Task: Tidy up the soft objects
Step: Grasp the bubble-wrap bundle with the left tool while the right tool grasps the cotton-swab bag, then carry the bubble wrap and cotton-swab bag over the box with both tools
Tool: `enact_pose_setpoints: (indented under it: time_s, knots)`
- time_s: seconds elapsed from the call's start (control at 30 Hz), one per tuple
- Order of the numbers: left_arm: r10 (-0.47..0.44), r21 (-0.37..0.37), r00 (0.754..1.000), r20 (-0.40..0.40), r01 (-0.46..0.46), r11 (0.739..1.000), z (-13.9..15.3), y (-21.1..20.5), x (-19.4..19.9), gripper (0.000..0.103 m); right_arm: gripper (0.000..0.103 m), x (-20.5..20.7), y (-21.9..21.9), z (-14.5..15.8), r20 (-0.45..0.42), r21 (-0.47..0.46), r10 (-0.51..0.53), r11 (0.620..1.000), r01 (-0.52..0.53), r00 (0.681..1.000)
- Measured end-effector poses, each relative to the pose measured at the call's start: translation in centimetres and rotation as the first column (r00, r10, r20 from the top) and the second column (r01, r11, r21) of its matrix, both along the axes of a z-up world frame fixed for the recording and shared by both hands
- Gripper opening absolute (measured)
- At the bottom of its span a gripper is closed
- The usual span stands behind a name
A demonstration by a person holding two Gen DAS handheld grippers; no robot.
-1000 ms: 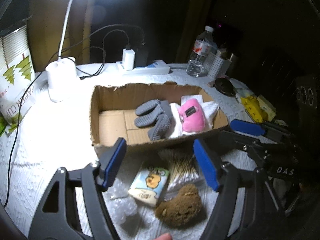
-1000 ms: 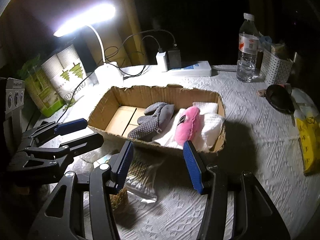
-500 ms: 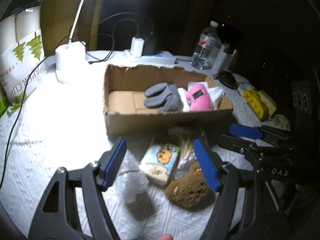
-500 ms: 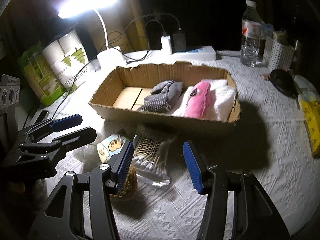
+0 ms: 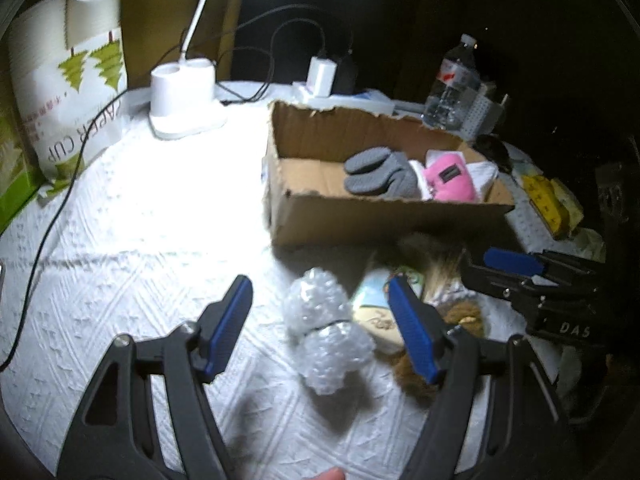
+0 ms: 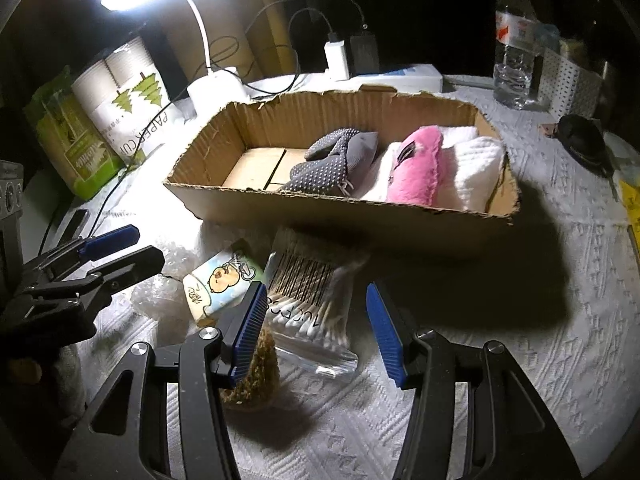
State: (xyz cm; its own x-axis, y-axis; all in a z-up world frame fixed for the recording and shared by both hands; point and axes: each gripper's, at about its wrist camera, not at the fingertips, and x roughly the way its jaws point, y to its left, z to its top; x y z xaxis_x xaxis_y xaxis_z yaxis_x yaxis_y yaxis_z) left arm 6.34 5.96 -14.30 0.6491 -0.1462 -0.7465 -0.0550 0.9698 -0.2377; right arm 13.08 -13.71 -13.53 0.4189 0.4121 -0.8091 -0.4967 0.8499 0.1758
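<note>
Worktop (image 6: 560,288): I see a white textured cloth lit by a desk lamp (image 6: 208,80), dark all round; a pack of paper cups (image 5: 68,92) stands at the far left.
Box: the cardboard box (image 6: 352,220) sits mid-worktop; inside lie grey socks (image 6: 332,160), a pink plush (image 6: 416,168) and a white towel (image 6: 476,172), all pressed together toward its right end.
Loose items: in front of the box I have a wad of bubble wrap (image 5: 324,328), a tissue pack (image 6: 220,284) with a cartoon print, a bag of cotton swabs (image 6: 312,304) and a brown sponge (image 6: 256,376); they lie close together, the swabs touching the tissue pack.
Left gripper (image 5: 324,328): my jaws stand wide apart, holding nothing; the bubble wrap lies between them.
Right gripper (image 6: 316,332): jaws equally spread and empty; the swab bag lies between them, the sponge just beside the left finger.
</note>
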Motion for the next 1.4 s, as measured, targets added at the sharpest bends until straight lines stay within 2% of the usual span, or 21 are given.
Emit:
enact_pose_setpoints:
  time_s: [0.27, 0.5, 0.6, 0.63, 0.73, 0.9, 1.4]
  knots:
    - [0.009, -0.008, 0.997, -0.072, -0.009, 1.000, -2.2, 0.6, 0.4, 0.072, 0.055, 1.1, 0.4, -1.4, -0.052, 0.017, -0.005, 1.000, 0.006, 0.999]
    - [-0.003, -0.040, 0.998, -0.064, 0.001, 0.999, -2.8, 1.0, -0.3, 0.070, 0.055, 1.5, 1.2, -2.1, -0.084, 0.040, 0.028, 0.999, -0.025, 0.996]
    - [-0.026, -0.056, 0.998, -0.055, 0.023, 0.998, -2.7, 0.9, -0.4, 0.056, 0.055, 1.4, 1.5, -2.1, -0.081, 0.039, 0.039, 0.999, -0.036, 0.996]
    - [-0.036, -0.061, 0.998, -0.050, 0.033, 0.998, -2.7, 0.8, -0.5, 0.050, 0.053, 1.4, 1.5, -2.1, -0.081, 0.042, 0.040, 0.998, -0.037, 0.996]
    - [-0.055, -0.055, 0.998, -0.039, 0.053, 0.997, -2.4, 0.2, -0.4, 0.042, 0.045, 1.3, 1.4, -2.0, -0.074, 0.045, 0.043, 0.998, -0.040, 0.996]
    - [-0.055, -0.084, 0.998, -0.024, 0.053, 0.995, -2.0, 0.2, -0.3, 0.039, 0.035, 0.9, 0.7, -1.4, -0.044, 0.058, 0.046, 0.997, -0.044, 0.998]
    - [-0.049, -0.038, 0.998, 0.045, 0.051, 0.998, 1.4, 0.0, -1.2, 0.039, 0.035, 0.1, -1.4, 1.8, 0.037, 0.103, 0.033, 0.994, -0.037, 0.999]
